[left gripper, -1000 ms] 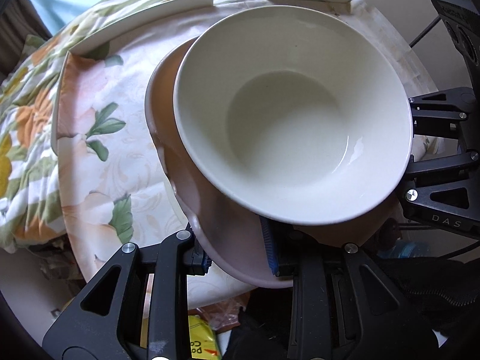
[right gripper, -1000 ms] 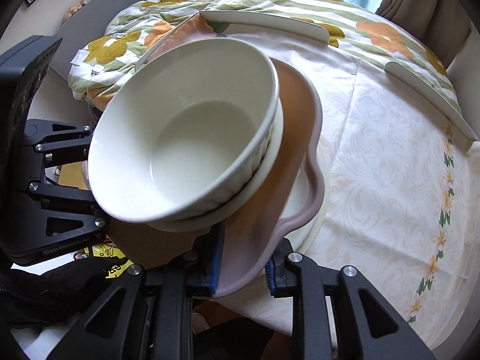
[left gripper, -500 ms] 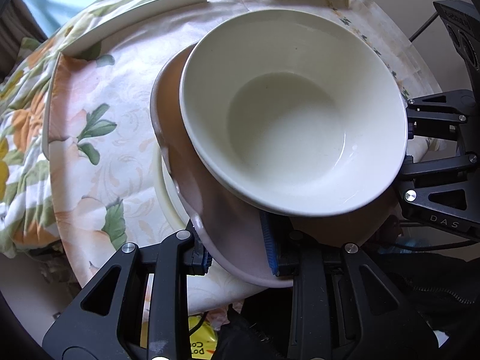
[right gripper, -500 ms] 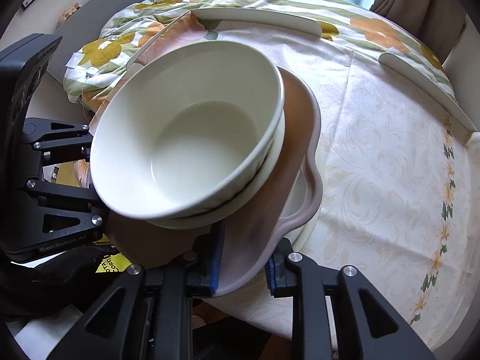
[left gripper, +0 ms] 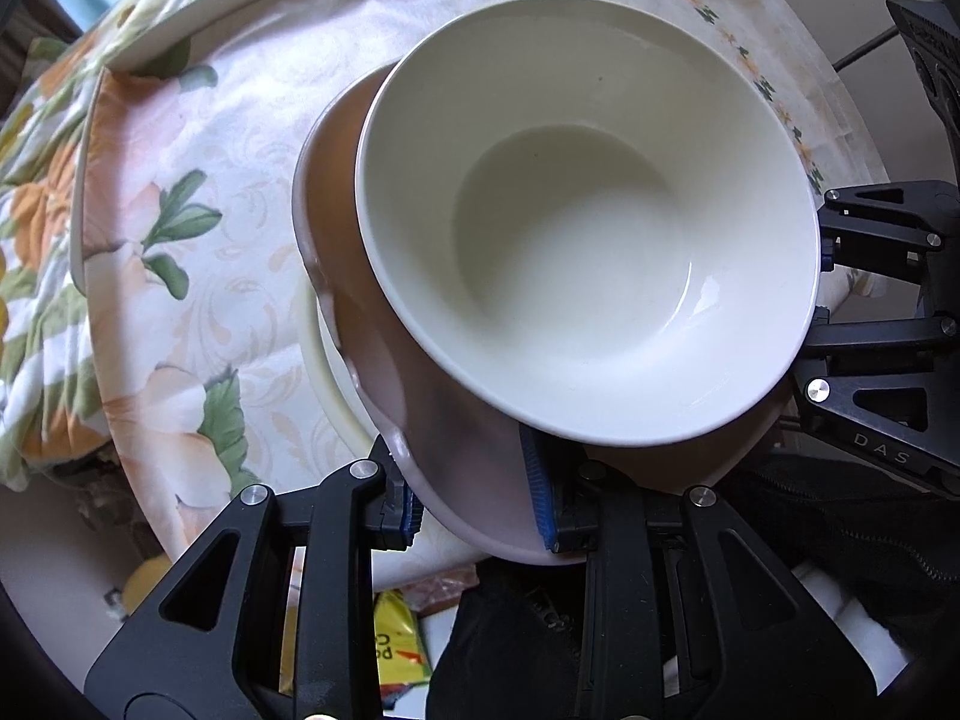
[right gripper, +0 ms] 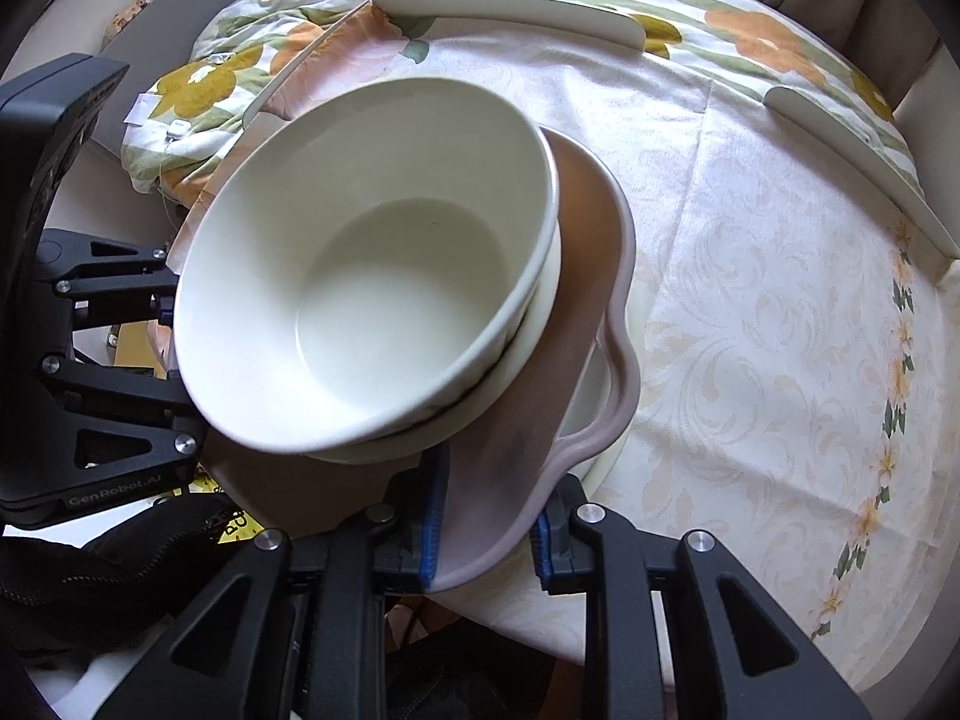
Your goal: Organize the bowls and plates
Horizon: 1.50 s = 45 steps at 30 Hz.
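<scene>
Two handheld black grippers clamp opposite edges of a pale pink plate [left gripper: 420, 420] with a wavy rim, holding it over a round table [right gripper: 780, 360] covered by a cream floral tablecloth. The left gripper [left gripper: 474, 504] pinches the plate's near rim between blue pads; the right gripper [right gripper: 489, 528] does the same on its own side. On the plate sit two nested white bowls [right gripper: 372, 276], the upper one empty and tilted. A cream plate [left gripper: 327, 372] lies on the cloth directly beneath the pink one. Readable writing: "DAS" on the gripper body at the right edge of the left view, and "GenRobot.AI" on the gripper body at the left edge of the right view.
</scene>
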Each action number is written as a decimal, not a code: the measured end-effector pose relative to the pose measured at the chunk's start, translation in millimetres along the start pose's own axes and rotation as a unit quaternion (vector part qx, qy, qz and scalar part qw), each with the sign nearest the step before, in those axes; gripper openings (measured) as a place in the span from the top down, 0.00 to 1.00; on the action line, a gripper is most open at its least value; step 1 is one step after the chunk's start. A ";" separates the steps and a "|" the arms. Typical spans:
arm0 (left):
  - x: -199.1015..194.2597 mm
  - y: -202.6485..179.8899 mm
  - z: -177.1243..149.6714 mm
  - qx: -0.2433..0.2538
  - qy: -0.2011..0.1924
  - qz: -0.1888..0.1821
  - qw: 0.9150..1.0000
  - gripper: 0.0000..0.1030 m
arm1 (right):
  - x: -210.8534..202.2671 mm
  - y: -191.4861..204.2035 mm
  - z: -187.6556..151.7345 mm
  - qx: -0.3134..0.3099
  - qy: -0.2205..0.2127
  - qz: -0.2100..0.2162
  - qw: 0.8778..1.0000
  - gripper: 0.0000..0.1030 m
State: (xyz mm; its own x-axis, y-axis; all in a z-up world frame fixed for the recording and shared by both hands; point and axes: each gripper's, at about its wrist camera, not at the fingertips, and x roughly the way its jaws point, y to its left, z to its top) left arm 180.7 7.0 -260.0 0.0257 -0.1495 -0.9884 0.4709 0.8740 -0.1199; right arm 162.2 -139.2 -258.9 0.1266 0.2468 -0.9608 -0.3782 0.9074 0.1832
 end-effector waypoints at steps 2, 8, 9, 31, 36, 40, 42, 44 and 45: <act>-0.5 -0.9 0.3 0.001 0.010 -0.001 1.000 0.76 | -0.6 -1.1 1.3 0.003 0.008 -0.002 1.000 0.79; -8.6 -1.2 0.3 -0.001 0.026 0.004 1.000 0.75 | -9.5 -0.6 3.4 -0.003 0.025 -0.006 1.000 0.65; -11.1 -1.0 -0.3 0.000 0.028 0.009 1.000 0.75 | -11.6 0.4 3.4 -0.003 0.027 -0.007 1.000 0.59; -83.5 -12.6 -44.7 -0.026 -0.068 0.013 0.997 0.12 | -73.6 20.3 -33.9 0.056 -0.037 -0.022 0.997 0.59; -138.8 -42.1 -73.7 -0.061 -0.162 0.055 0.983 0.12 | -126.2 24.5 -61.4 0.061 -0.120 -0.035 0.990 0.59; -187.8 -65.4 -99.2 -0.092 -0.250 0.073 0.961 0.12 | -180.6 25.6 -88.7 0.074 -0.195 -0.058 0.976 0.54; -210.1 -77.1 -112.3 -0.105 -0.294 0.091 0.946 0.12 | -204.0 25.9 -99.6 0.078 -0.231 -0.076 0.967 0.32; -231.1 -88.4 -125.6 -0.117 -0.332 0.111 0.929 0.07 | -227.8 27.3 -113.3 0.088 -0.269 -0.089 0.955 0.13; -239.9 -92.4 -132.9 -0.122 -0.351 0.117 0.921 0.04 | -237.1 28.8 -119.8 0.091 -0.284 -0.097 0.949 0.10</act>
State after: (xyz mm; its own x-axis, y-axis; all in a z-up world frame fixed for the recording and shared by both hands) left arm 13.8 23.6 -24.1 0.7051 -0.1303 -0.6970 0.1697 0.9854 -0.0126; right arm 11.5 -212.4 -50.7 0.6717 0.1653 -0.7221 -0.1387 0.9856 0.0966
